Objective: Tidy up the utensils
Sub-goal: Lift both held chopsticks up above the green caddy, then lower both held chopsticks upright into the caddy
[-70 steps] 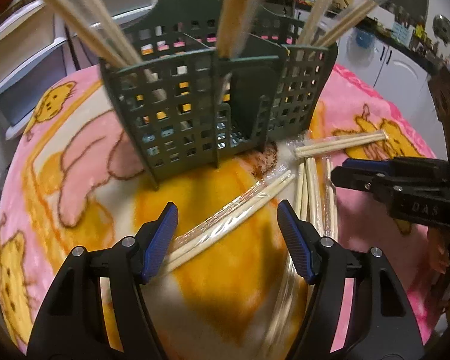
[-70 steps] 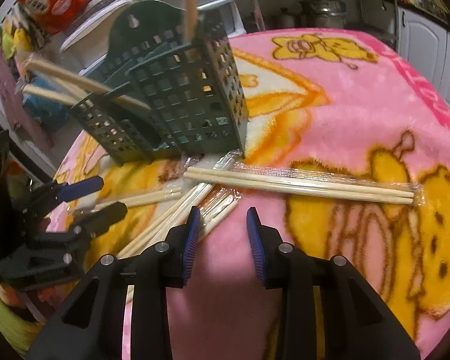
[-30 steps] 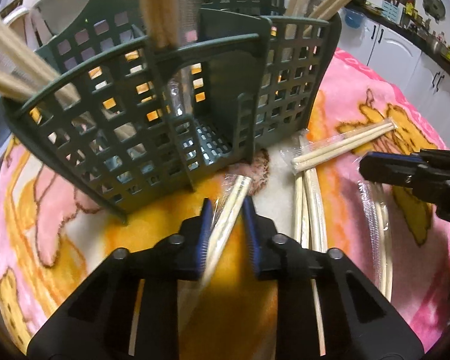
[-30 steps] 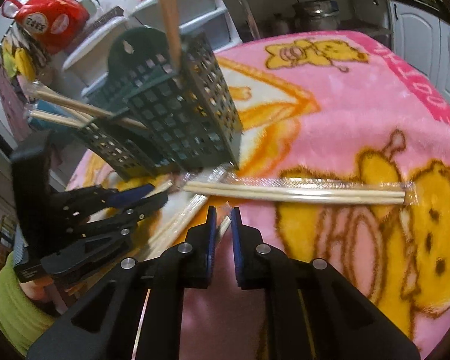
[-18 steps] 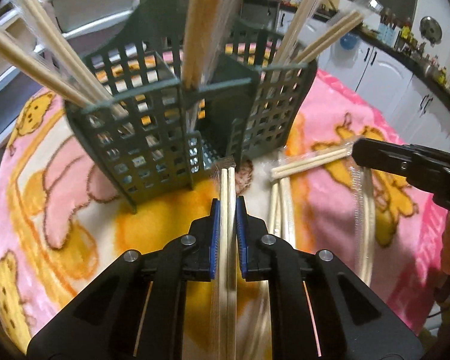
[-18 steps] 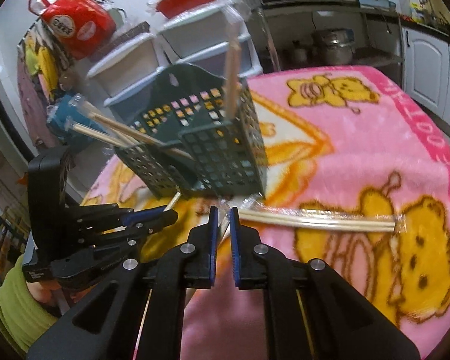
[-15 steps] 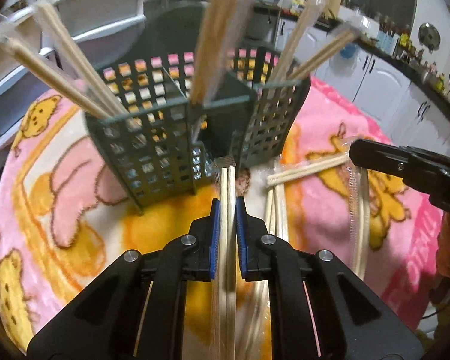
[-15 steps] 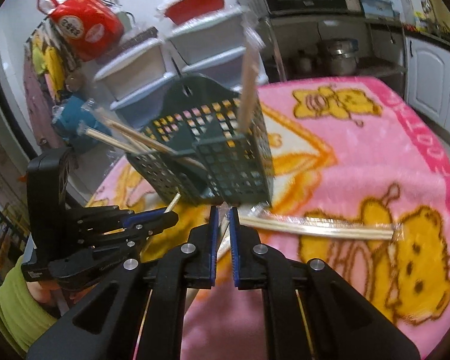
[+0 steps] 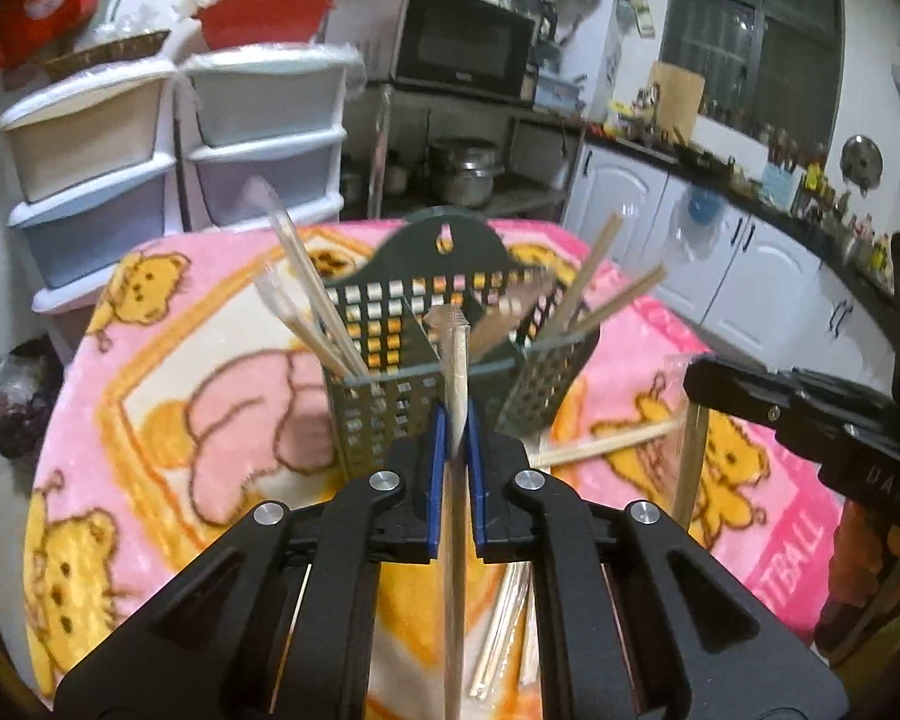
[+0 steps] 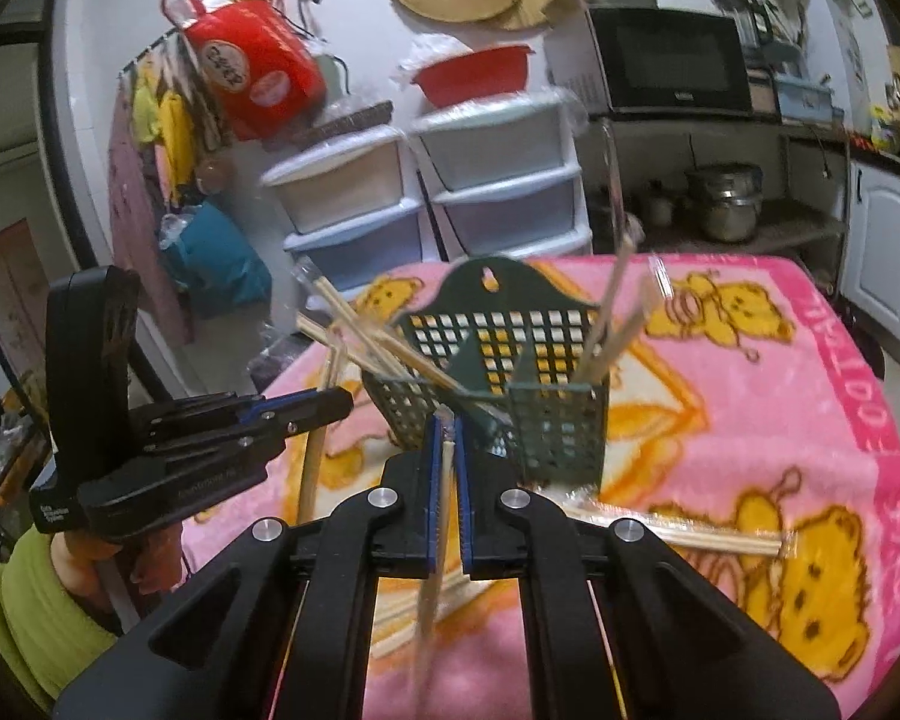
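The left gripper point(image 9: 455, 450) is clamped on a plastic-wrapped pair of wooden chopsticks point(image 9: 457, 396), lifted just in front of the dark green perforated plastic utensil basket point(image 9: 390, 384). The right gripper point(image 10: 445, 468) likewise pinches a second wrapped chopstick pair point(image 10: 438, 540). More wrapped chopsticks point(image 10: 678, 531) lie right of the basket on the pink bear-print blanket point(image 10: 780, 408) covering the table.

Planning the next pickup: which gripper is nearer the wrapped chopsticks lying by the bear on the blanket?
Right. The right gripper hangs just beside the wrapped chopsticks on the blanket; the left gripper is farther off, on the right gripper's other side.
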`<state>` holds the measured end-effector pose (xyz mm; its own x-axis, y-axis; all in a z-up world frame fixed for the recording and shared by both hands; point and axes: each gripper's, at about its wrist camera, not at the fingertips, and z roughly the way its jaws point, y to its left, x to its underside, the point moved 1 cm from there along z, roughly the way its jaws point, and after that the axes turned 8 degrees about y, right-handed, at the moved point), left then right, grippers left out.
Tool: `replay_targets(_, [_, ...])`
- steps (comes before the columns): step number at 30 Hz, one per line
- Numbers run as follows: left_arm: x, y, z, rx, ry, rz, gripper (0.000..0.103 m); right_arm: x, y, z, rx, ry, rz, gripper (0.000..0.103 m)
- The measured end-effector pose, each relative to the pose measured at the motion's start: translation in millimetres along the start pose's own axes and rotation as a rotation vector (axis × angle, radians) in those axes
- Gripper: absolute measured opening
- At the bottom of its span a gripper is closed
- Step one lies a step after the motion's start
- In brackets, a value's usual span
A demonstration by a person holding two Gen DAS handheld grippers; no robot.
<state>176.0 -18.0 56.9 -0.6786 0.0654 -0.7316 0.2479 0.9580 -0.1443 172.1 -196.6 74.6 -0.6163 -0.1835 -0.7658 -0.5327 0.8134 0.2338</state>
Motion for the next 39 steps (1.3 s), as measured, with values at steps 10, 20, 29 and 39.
replay_targets(10, [-18, 2, -32, 0.007, -0.095, -0.037, 0.003, -17, 8, -18, 0.012, -0.063, -0.024, 0.004])
replay_targets(20, [-43, 0, -55, 0.002, -0.175, -0.031, 0.003, -35, 10, -33, 0.030, -0.123, -0.049, 0.004])
replay_targets(29, [-67, -6, -72, 0.003, -0.242, -0.023, 0.003, -57, 16, -47, 0.048, -0.183, -0.087, 0.004])
replay_targets(39, [-92, -10, -84, 0.004, -0.309, -0.015, 0.003, -82, 27, -61, 0.052, -0.253, -0.115, 0.004])
